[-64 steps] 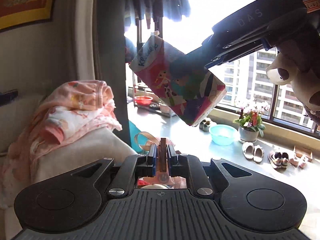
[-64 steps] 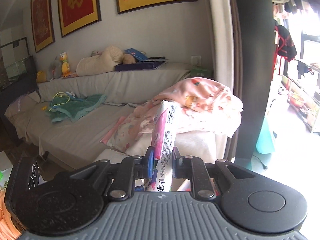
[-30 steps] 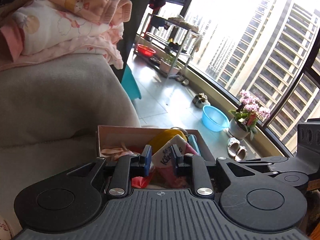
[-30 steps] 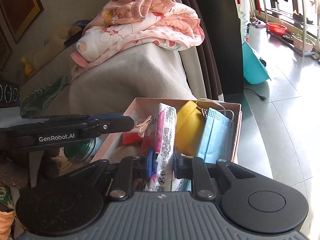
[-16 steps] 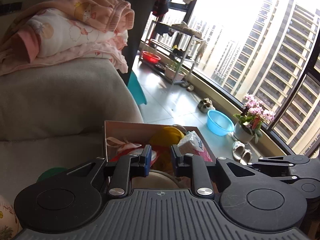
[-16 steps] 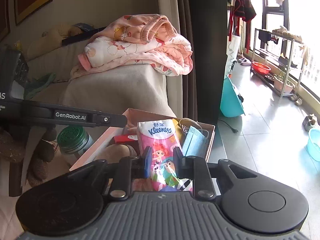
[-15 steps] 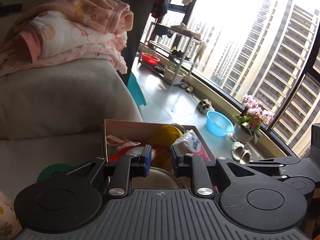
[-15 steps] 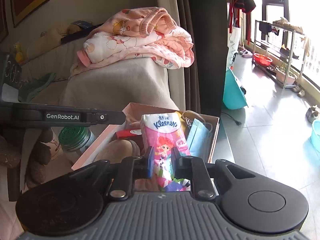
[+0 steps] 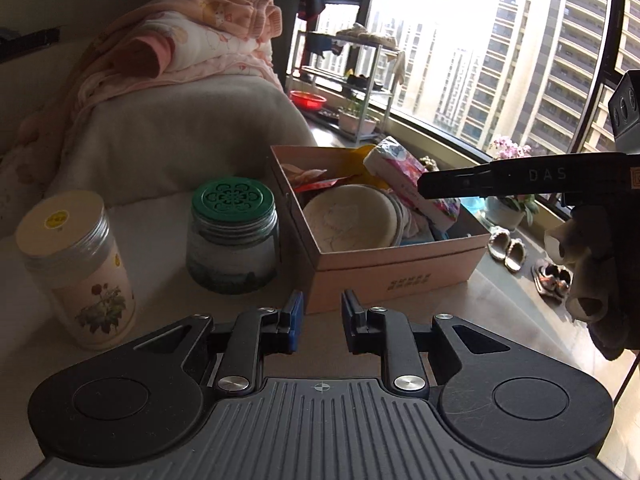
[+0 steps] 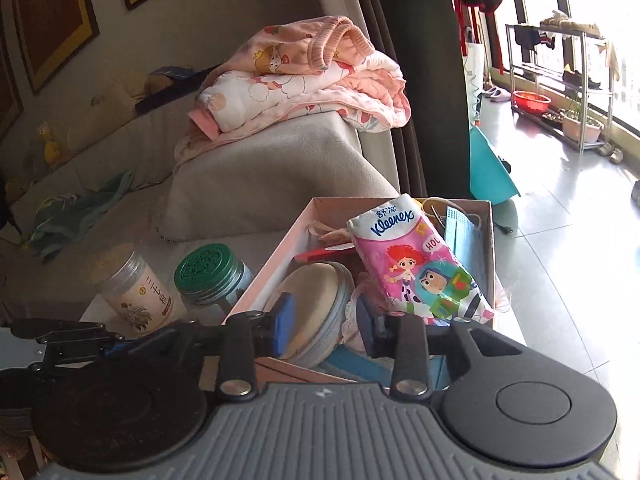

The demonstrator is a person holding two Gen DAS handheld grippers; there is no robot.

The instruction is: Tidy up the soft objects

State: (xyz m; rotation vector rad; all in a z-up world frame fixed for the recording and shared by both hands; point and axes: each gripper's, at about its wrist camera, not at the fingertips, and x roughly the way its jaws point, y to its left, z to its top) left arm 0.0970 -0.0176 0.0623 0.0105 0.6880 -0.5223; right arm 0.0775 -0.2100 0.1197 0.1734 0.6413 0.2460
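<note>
A pink Kleenex tissue pack (image 10: 420,266) lies in the open cardboard box (image 10: 491,240), leaning across its contents; it also shows in the left wrist view (image 9: 408,182). The box (image 9: 392,268) also holds a round cream cushion (image 9: 348,220), a blue face mask (image 10: 464,236) and something yellow. My right gripper (image 10: 324,316) is open and empty just above the box's near end. My left gripper (image 9: 320,316) is open and empty, in front of the box on the table. The right gripper's finger (image 9: 512,180) reaches over the box in the left wrist view.
A green-lidded glass jar (image 9: 232,236) and a floral canister (image 9: 76,268) stand left of the box. Behind is a grey sofa arm (image 9: 180,136) with folded pink blankets (image 10: 304,80). A tiled balcony floor with a rack (image 10: 560,80) lies to the right.
My right gripper has let go of the tissue pack, which now lies in the box, and has opened and drawn back. My left gripper has pulled back from the box.
</note>
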